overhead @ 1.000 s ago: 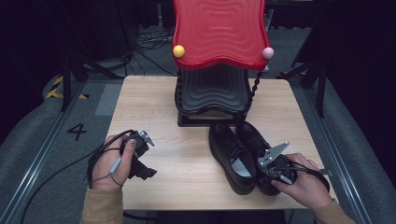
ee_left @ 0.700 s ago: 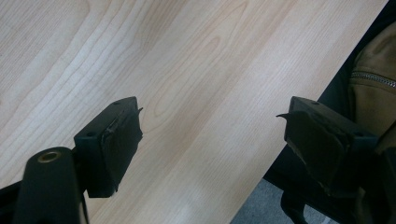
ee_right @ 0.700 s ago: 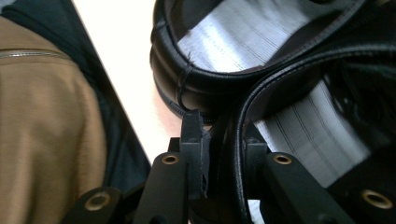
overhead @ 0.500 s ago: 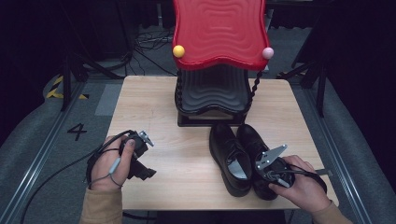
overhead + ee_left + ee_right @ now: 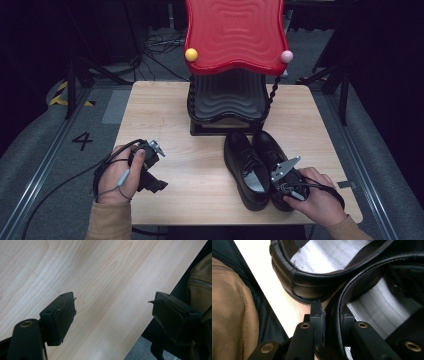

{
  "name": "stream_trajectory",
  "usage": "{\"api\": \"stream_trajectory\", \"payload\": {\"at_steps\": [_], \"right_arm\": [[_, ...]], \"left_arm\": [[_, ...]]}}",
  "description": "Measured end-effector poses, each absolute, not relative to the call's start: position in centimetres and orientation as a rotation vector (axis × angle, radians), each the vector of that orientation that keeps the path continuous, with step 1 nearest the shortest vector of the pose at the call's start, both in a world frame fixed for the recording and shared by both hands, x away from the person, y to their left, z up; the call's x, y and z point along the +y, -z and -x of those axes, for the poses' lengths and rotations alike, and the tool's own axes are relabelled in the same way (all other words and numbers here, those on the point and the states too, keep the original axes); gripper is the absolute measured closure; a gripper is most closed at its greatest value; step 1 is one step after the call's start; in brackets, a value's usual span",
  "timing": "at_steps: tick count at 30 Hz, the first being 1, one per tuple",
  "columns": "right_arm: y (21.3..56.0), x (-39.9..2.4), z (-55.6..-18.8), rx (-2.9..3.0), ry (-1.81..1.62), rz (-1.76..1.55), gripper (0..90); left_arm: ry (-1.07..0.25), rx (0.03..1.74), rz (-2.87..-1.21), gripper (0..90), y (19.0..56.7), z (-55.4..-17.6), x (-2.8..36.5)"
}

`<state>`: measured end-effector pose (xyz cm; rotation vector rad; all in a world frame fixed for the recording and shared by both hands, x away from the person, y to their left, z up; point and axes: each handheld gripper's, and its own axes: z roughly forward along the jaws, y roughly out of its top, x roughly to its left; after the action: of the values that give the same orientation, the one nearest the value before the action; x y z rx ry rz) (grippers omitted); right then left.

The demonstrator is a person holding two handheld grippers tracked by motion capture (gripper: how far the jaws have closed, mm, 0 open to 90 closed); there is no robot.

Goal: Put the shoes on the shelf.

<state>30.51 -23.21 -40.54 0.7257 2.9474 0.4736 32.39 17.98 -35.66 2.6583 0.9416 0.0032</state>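
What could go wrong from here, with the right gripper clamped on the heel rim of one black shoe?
1. The right gripper pinches only the thin heel collar of the right-hand shoe; lifted, the shoe could swing toe-down or slip free.
2. The left-hand shoe lies right against it, so a lift may drag or tip it.
3. The red-topped rack stands just past the toes; a forward swing could knock it.

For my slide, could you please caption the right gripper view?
Right hand-held gripper clamps the heel rim of one black shoe, beside its twin.
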Motion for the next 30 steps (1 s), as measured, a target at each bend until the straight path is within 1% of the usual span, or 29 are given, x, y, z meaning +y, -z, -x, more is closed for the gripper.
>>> {"api": "stream_trajectory", "payload": {"at_steps": [3,7,10,14,21,23,24,30], "right_arm": [[40.6,-23.2,-30.5,2.946,-0.482,-0.755,77.9],[41.2,-23.4,-30.9,2.963,-0.502,-0.821,71.9],[41.2,-23.5,-30.9,2.956,-0.522,-0.851,70.5],[40.5,-23.9,-30.7,2.941,-0.575,-0.929,63.0],[38.6,-24.6,-30.8,2.887,-0.670,-1.031,59.2],[38.1,-24.7,-30.9,2.844,-0.717,-1.098,55.4],[37.7,-24.8,-31.1,2.808,-0.764,-1.182,53.0],[37.2,-24.1,-32.0,2.683,-0.758,-1.417,48.3]], "left_arm": [[-0.004,0.942,-2.661,19.2,35.7,-32.4,18.0],[-0.003,0.936,-2.659,19.3,35.7,-32.4,17.9],[-0.004,0.940,-2.657,19.3,35.6,-32.5,18.0],[-0.004,0.933,-2.659,19.3,35.7,-32.7,18.0],[-0.008,0.938,-2.652,19.1,35.5,-32.5,18.0],[-0.012,0.933,-2.656,19.1,35.5,-32.5,17.9],[-0.009,0.928,-2.659,19.2,35.5,-32.5,17.9],[-0.010,0.932,-2.654,19.2,35.5,-32.6,18.0]]}}
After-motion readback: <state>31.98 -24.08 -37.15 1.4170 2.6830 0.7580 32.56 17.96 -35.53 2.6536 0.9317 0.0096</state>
